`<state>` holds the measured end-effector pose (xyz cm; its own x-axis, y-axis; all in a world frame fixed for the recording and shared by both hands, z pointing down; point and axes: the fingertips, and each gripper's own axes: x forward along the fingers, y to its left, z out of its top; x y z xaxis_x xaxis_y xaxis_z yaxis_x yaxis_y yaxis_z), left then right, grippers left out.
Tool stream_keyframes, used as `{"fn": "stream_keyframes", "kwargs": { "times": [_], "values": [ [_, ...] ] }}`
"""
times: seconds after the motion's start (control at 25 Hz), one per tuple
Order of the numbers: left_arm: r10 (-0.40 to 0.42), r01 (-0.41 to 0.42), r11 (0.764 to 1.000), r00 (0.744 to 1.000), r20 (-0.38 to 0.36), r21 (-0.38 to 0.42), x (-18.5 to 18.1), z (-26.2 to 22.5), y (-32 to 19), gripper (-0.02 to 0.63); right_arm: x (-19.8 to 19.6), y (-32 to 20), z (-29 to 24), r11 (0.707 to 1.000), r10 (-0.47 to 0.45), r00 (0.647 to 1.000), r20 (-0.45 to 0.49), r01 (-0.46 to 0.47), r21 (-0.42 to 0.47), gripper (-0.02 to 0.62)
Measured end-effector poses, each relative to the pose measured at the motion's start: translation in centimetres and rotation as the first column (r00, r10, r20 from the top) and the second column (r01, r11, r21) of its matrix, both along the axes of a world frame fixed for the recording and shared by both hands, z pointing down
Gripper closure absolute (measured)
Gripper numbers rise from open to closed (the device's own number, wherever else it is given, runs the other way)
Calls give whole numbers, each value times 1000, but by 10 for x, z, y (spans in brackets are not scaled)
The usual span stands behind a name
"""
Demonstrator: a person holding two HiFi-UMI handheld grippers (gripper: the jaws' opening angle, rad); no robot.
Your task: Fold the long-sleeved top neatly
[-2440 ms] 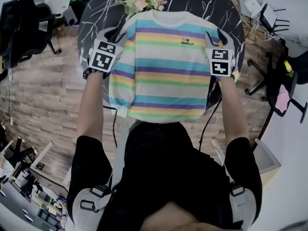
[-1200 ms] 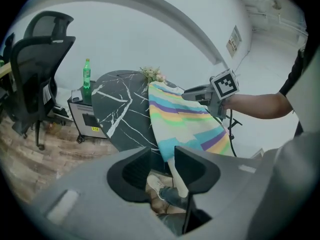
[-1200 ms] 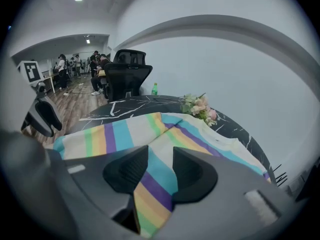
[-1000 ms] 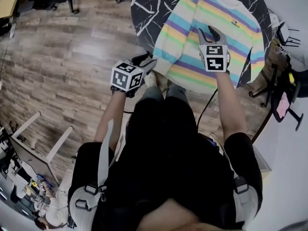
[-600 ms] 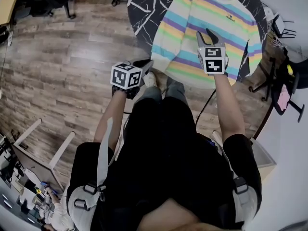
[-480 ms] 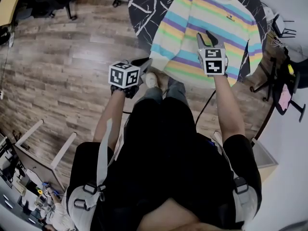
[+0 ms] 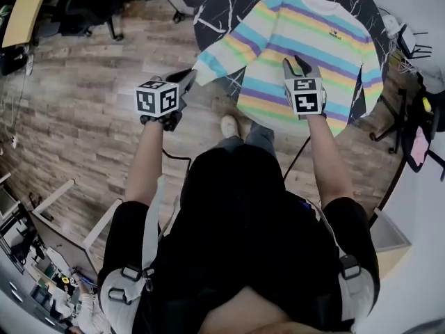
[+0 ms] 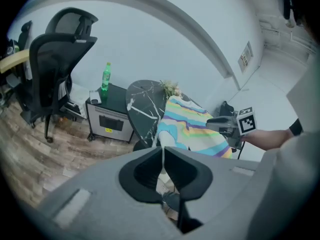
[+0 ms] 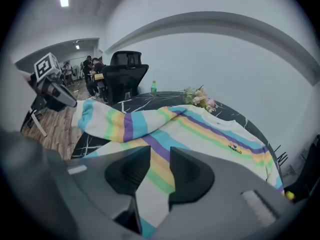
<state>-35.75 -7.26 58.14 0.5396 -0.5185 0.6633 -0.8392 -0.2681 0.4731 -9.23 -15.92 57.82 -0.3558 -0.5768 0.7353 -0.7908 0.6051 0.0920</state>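
Striped top [image 7: 313, 40] on table [image 7: 215, 2] (left gripper [image 7: 189, 77] pinching sleeve [image 7: 222, 51]).

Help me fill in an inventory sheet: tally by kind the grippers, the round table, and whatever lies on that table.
Grippers: 2 (left gripper, right gripper)
Striped long-sleeved top: 1
Round marble table: 1
Flower bunch: 1
Total: 5
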Motion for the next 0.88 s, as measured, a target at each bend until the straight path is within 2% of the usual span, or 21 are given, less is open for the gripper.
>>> {"fn": "stream_keyframes", "kwargs": {
  "times": [0.2,0.4,0.56,0.68,0.88],
  "values": [
    [-34,31,999,996,86,34,-49,-13,-49,584,5,-9,1,1000,17,1000,10,-17,-9,468],
    [-55,48,998,986,156,48,-80,-20,-88,584,22,-14,2,999,38,999,9,-38,-23,469],
    [-48,37,998,975,215,55,-88,-25,-112,584,34,-17,9,998,42,999,5,-42,-38,469],
    [-46,35,998,977,210,57,-83,-23,-125,586,39,-25,12,998,49,999,-2,-49,-34,471],
    [-23,10,998,971,238,56,-86,-18,-134,586,16,-39,9,998,21,1000,-5,-22,-59,477]
  ]
}}
